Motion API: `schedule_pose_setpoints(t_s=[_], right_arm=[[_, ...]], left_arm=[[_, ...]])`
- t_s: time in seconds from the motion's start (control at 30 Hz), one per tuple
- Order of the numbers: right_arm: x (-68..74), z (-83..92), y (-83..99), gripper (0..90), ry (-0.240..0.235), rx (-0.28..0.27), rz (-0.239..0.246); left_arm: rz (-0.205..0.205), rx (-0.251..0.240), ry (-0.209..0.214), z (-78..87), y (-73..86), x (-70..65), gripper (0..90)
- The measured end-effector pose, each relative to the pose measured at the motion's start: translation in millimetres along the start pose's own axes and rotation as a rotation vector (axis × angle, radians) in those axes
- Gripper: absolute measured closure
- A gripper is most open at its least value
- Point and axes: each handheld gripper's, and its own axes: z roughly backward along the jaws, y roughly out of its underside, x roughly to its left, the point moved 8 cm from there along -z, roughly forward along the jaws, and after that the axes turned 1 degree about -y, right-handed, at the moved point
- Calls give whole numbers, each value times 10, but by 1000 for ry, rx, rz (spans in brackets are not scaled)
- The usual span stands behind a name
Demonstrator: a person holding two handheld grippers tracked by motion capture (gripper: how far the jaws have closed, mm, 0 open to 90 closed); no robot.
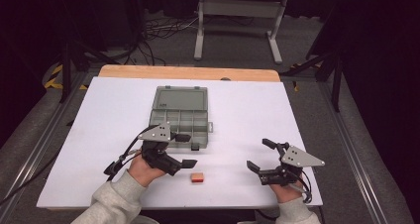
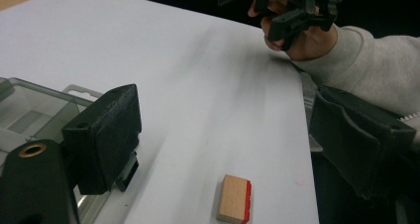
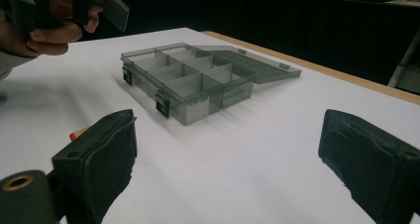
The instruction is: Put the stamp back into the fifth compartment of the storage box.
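Left gripper [image 1: 184, 151] jaws apart, above wooden block [image 1: 197, 177] near table's [image 1: 99, 115] front edge; off-centre closing risks knocking it off.

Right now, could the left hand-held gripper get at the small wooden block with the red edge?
Probably yes: the left hand-held gripper has open jaws, the wooden block lies beside it on the table, and nothing stands between them.

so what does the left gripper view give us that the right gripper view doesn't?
Left gripper view alone: the whole wooden block with its red edge lying flat between the open left claw, and the right claw in the person's hand. Right gripper view alone: the box's empty compartments and flat-open lid. Both: the grey box and the white table.
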Motion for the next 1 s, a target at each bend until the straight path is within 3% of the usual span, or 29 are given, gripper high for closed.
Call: schedule_pose_setpoints(t_s=[0.47, 0.67, 0.8, 1.0], right_arm=[[-3, -4, 5, 87, -3, 3, -4], [-2, -9, 12, 87, -8, 7, -6], [-1, -9, 12, 87, -9, 7, -6], [3, -12, 13, 87, -11, 8, -6]], left_arm=[[-14, 125, 61, -181, 162, -77, 149], [9, 170, 83, -233, 213, -90, 145], [14, 205, 79, -268, 257, -94, 147], [-34, 270, 54, -314, 327, -109, 161]])
